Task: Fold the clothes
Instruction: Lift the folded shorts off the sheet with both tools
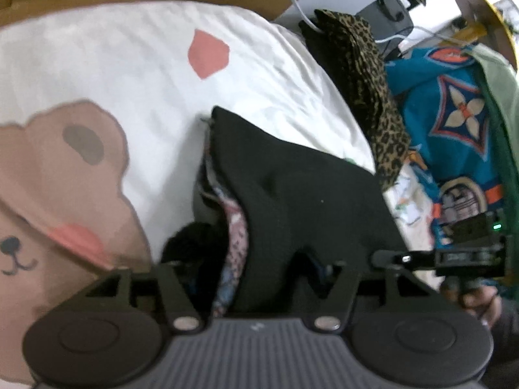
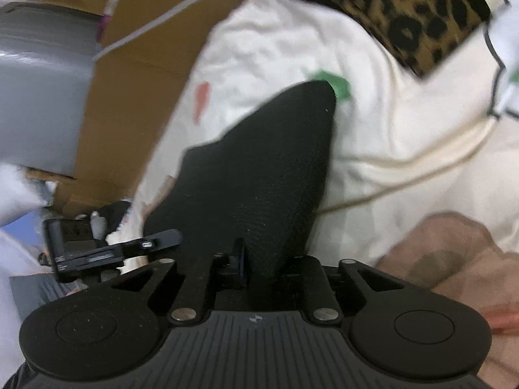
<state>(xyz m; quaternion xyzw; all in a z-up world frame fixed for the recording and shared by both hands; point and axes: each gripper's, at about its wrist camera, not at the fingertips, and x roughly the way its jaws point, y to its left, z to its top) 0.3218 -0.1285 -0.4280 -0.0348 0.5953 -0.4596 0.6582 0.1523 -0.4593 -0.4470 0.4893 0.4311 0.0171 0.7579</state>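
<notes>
So you are mid-fold on the black garment (image 1: 292, 191), not finished: it hangs bunched between your two tools above the bed cover (image 1: 129, 64), with a patterned lining (image 1: 235, 236) showing at its open left edge. A leopard-print piece (image 1: 366, 90) at about 1 o'clock in the left view looks already folded, while the blue patterned cloth (image 1: 447, 113) at 2 o'clock lies loose, so by my reckoning more remains.

In the left view the black cloth spreads from 12 o'clock down into the left tool (image 1: 256, 278); its fingers are buried in the fabric, so I cannot tell whether it is pinching or let go. In the right view the garment rises to a point at 12 o'clock and drops straight into the right tool (image 2: 259, 269); cloth sits between its fingers, but whether they press on it I cannot tell.
</notes>
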